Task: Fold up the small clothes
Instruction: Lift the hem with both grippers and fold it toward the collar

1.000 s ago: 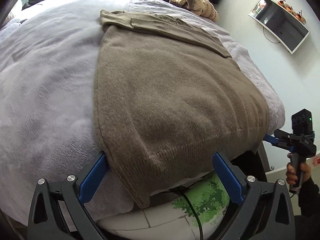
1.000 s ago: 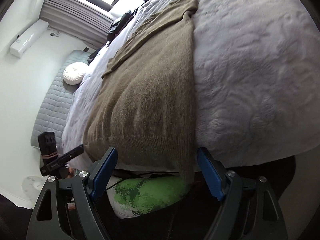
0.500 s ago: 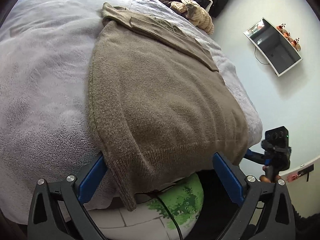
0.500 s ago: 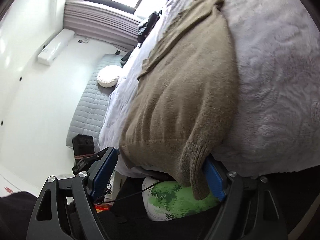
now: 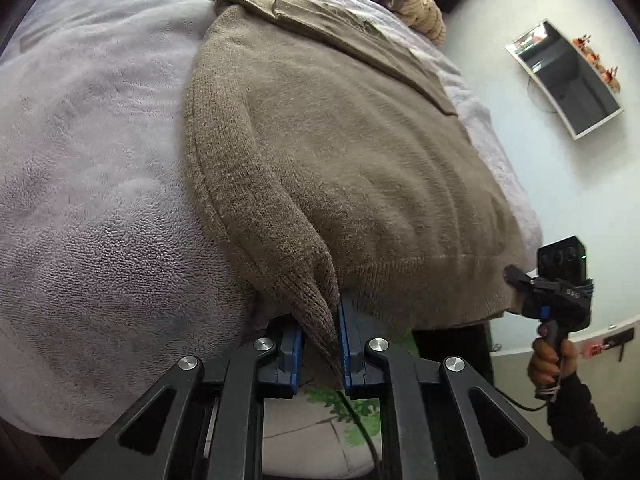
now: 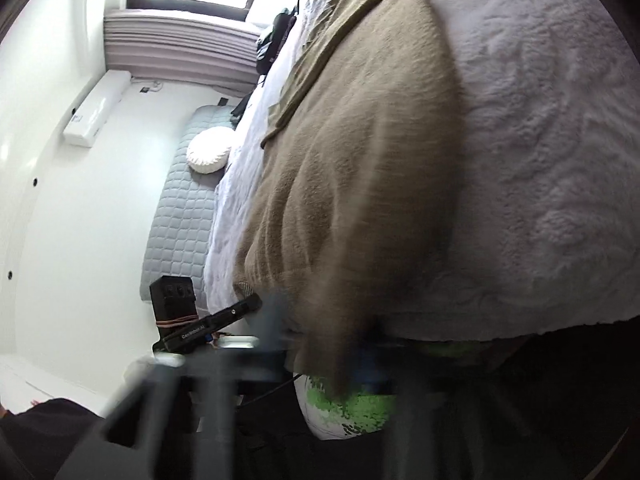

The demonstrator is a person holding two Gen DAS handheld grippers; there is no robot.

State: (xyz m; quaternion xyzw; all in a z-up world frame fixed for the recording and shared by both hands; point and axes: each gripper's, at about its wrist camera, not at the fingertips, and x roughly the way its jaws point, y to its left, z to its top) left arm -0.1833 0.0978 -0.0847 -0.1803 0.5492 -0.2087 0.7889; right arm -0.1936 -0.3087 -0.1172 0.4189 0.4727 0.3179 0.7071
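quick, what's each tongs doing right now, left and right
Left tongs: just closed, pinching the near-left hem corner of the brown sweater.
Right tongs: blurred, just closed, apparently clamping the sweater's other hem corner.

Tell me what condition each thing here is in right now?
Brown knitted sweater: spread flat on the bed, sleeve folded across, hem corners pinched.
Left tool: just closed, shut on sweater's hem corner.
Right tool: just closed on sweater's other hem corner.
Fluffy white blanket: spread over bed.
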